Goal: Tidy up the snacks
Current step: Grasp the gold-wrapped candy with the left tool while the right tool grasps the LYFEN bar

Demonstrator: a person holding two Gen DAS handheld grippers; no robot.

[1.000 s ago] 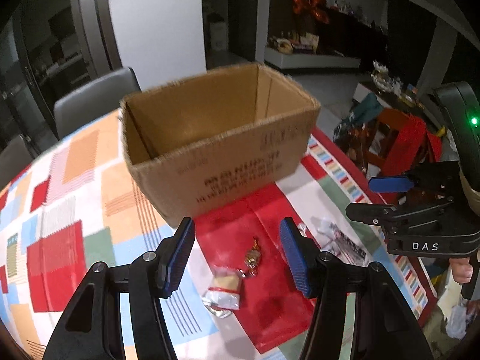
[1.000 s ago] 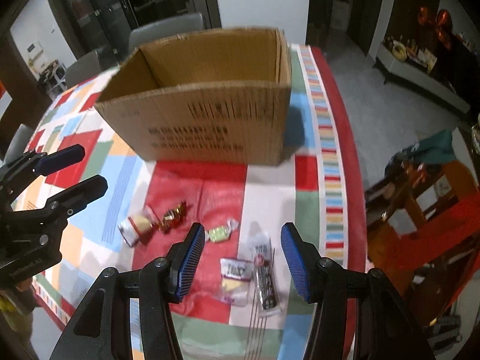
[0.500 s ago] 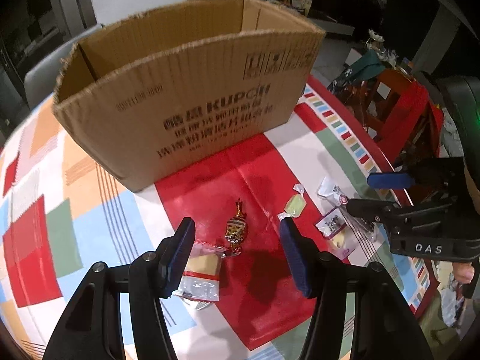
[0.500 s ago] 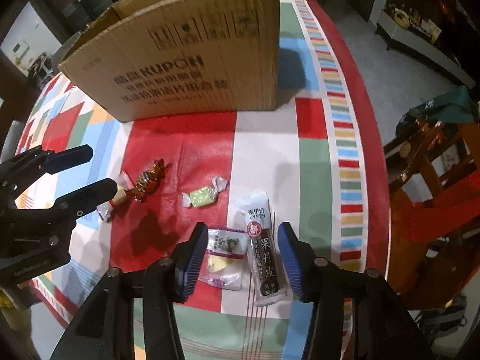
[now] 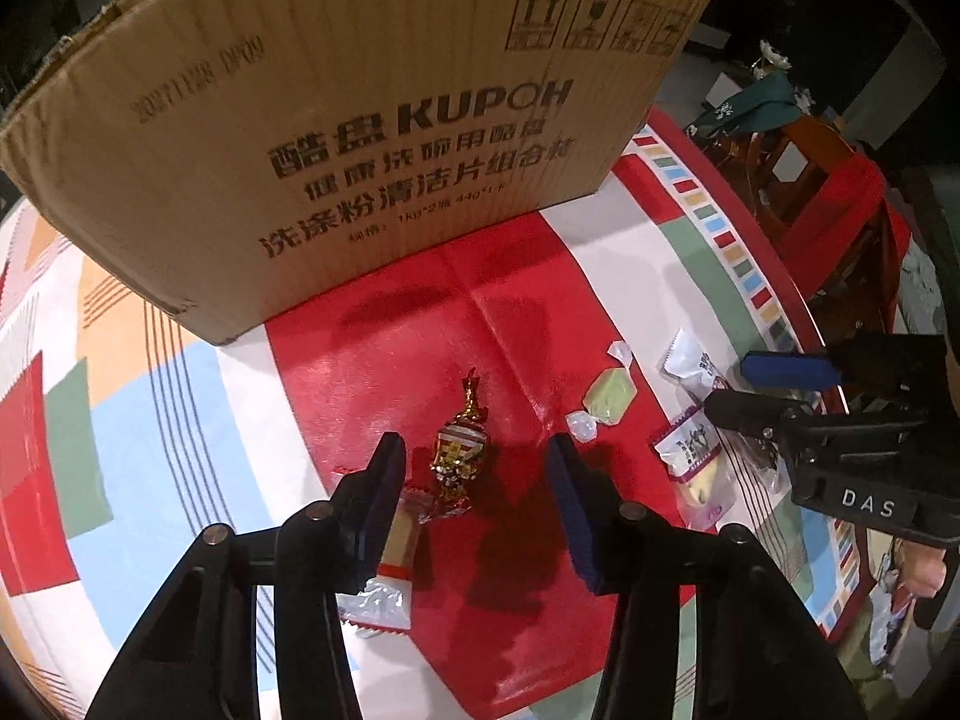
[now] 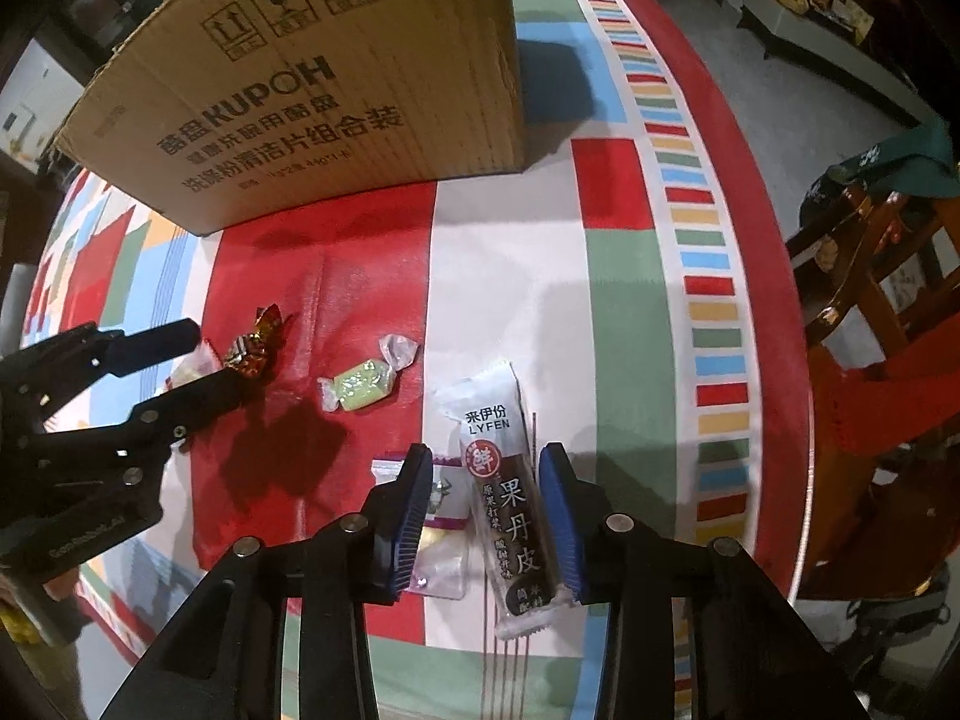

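Observation:
A cardboard box (image 5: 372, 120) stands on the patterned tablecloth, also in the right wrist view (image 6: 336, 90). My left gripper (image 5: 474, 480) is open, low over a gold-foil candy (image 5: 459, 450) that lies between its jaws; a white-and-red packet (image 5: 390, 564) lies partly under its left finger. My right gripper (image 6: 486, 492) is open, its jaws on either side of a long brown fruit-leather bar (image 6: 504, 480). A purple-edged packet (image 6: 444, 516) lies beside the bar, partly under the left finger. A green wrapped candy (image 6: 360, 387) lies between the two grippers.
The table edge (image 6: 798, 420) curves along the right, with a wooden chair draped in red cloth (image 6: 888, 324) beyond it. The box fills the far side of the table. A dark room lies behind.
Both grippers have moved down and closer to the table. The left now brackets the gold candy; the right now brackets the brown bar. The box looms larger.

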